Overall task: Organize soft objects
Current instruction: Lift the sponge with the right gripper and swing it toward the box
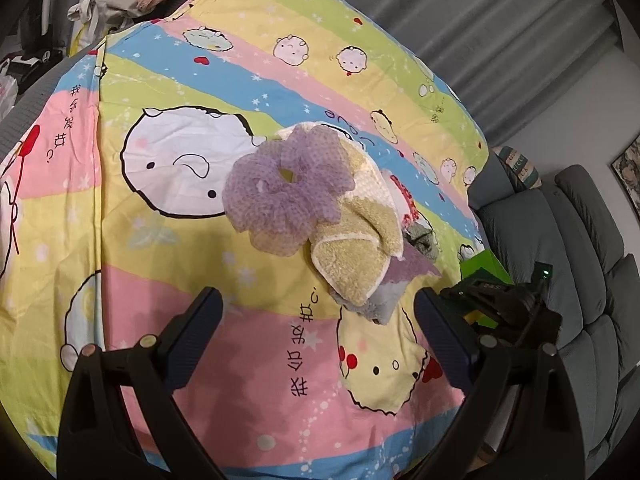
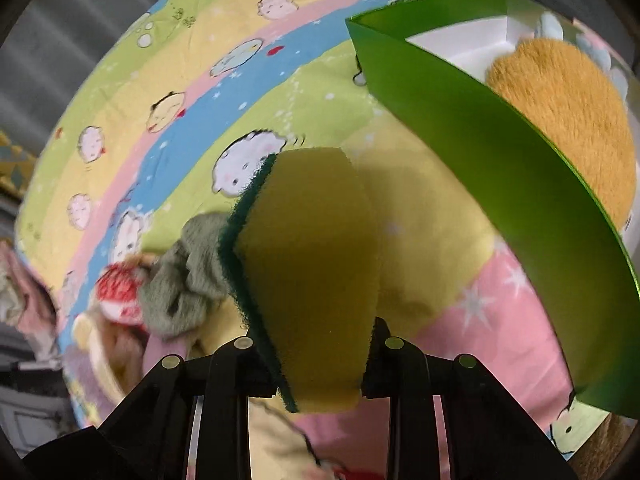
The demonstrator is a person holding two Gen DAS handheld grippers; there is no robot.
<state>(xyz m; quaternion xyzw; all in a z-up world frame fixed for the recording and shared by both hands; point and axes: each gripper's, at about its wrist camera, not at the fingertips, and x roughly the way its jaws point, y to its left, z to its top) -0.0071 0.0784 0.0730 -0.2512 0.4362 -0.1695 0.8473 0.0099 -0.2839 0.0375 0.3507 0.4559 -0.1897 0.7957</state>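
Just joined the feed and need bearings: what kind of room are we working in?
Most likely a home living room: a grey sofa, a framed picture on the wall, and a cartoon-print sheet as the work surface.

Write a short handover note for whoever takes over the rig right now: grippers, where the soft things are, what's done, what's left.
Right gripper: shut on the yellow-green sponge, beside the green box.
Left gripper: open, empty, over the bedsheet.
Done: a tan furry item lies in the box.
Left: box the sponge; then the pile on the sheet, with the purple scrunchie, yellow towel and grey-green cloth.
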